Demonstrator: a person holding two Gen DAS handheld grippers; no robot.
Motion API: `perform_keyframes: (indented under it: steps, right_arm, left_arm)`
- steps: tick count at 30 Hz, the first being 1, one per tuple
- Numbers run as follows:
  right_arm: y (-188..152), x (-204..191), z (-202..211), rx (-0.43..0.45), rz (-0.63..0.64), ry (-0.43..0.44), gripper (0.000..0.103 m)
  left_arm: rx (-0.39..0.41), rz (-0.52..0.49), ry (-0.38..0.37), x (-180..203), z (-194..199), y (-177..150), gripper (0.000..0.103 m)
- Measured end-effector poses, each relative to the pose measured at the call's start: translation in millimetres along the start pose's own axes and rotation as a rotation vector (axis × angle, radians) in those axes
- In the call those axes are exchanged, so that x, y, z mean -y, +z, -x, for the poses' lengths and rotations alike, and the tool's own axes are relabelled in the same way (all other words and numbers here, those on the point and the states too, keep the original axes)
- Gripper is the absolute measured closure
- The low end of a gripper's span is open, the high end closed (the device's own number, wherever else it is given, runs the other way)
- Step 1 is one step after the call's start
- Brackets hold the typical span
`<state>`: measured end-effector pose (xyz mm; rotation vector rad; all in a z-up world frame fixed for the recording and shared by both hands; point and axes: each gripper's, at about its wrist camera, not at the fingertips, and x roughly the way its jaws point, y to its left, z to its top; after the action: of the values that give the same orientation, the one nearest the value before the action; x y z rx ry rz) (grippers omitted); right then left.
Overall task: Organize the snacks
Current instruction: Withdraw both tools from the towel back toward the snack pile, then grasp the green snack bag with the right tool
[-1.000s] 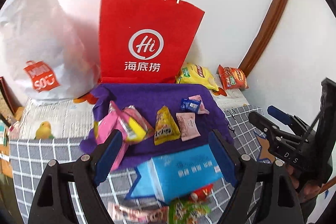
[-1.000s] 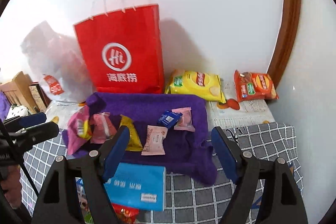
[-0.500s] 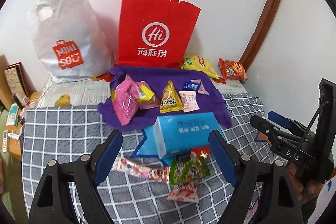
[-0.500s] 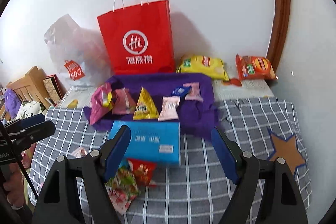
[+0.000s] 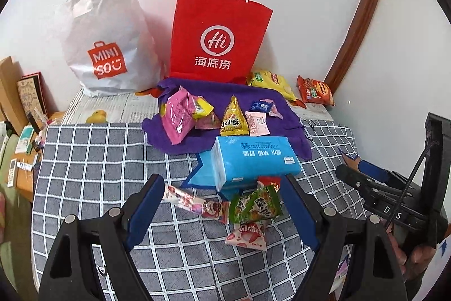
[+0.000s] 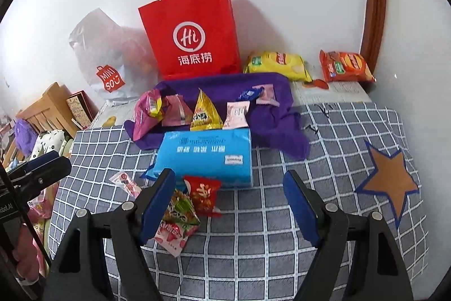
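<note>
Several small snack packets lie on a purple towel [image 5: 197,137] [image 6: 279,92]: a pink bag [image 5: 179,114], a yellow triangular packet [image 5: 233,117] [image 6: 204,113] and a pale pink packet [image 5: 256,123]. A blue tissue pack [image 5: 253,160] [image 6: 205,157] lies in front of it. A green packet [image 5: 255,205] [image 6: 180,209], a red packet [image 6: 203,195], a strawberry packet [image 5: 248,236] and a long pink packet [image 5: 194,200] lie on the checked cloth. My left gripper [image 5: 222,210] is open above these. My right gripper [image 6: 228,208] is open and empty.
A red paper bag [image 5: 220,35] [image 6: 191,30] and a white Miniso bag [image 5: 104,35] stand against the wall. A yellow chip bag [image 6: 277,65] and an orange one [image 6: 345,66] lie at the back right. The checked tablecloth [image 6: 282,230] has an orange star [image 6: 391,182].
Both grippers have pulled back and up from the towel. More of the table and the loose packets in front of the tissue pack have come into view.
</note>
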<state>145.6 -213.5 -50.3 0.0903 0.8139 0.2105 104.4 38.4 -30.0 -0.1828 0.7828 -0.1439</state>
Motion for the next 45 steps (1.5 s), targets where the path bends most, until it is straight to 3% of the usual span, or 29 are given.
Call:
perform_keyframes:
  steps: [8, 18, 24, 30, 38, 41, 45]
  right_arm:
    - [-16.4, 8.3, -9.5, -0.023, -0.022, 0.004, 0.026]
    - [-27.4, 4.6, -36.2, -0.042, -0.013, -0.006, 0.026]
    - [-33.7, 0.6, -61.4, -0.08, -0.012, 0.003, 0.033]
    - [-36.7, -15.2, -77.1, -0.104, -0.014, 0.115, 0.035]
    - [-42.5, -52.5, -101.9, -0.157, 0.088, 0.163, 0.038]
    - [-46.0, -58.4, -111.8, -0.179, 0.1, 0.16, 0.047]
    - [-49.5, -62.0, -115.4, -0.191, 0.109, 0.181, 0.071]
  left_arm:
    - [-0.018, 0.033, -0.016, -10.7, -9.2, -15.3, 0.021]
    - [-0.09, 0.056, 0.018, -34.3, -36.3, -21.4, 0.02]
    - [-0.115, 0.071, 0.036, -46.5, -51.3, -24.8, 0.02]
    - [-0.136, 0.084, 0.04, -55.3, -61.4, -25.9, 0.02]
    - [-0.142, 0.093, 0.06, -66.7, -60.2, -27.3, 0.02]
    - [-0.139, 0.097, 0.062, -71.8, -57.4, -29.2, 0.02]
    - [-0.142, 0.11, 0.06, -76.8, -56.7, -32.2, 0.02]
